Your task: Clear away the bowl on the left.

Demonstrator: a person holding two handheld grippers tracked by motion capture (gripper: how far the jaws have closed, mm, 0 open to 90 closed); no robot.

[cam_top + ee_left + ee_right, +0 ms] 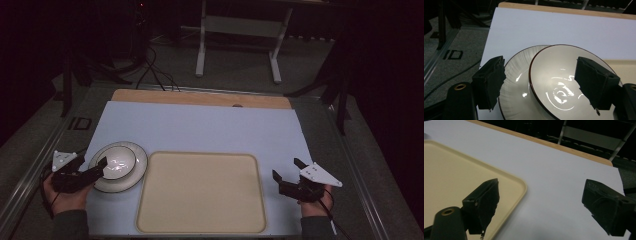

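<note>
A white bowl (120, 161) with a dark rim sits on a white plate (141, 169) at the near left of the pale mat (200, 125). My left gripper (95, 167) is open at the plate's near-left edge. In the left gripper view its jaws straddle the near rims of the bowl (554, 75) and the plate (516, 75), one jaw outside the plate and the other over the bowl's inside. A beige tray (200, 192) lies empty in the middle. My right gripper (285, 167) is open just right of the tray (454, 177), holding nothing.
The table's wooden far edge (200, 97) runs behind the mat. Beyond it stand a white table frame (240, 30) and dark stands, with cables (155, 75) on the floor. A metal rail (30, 165) borders the left side.
</note>
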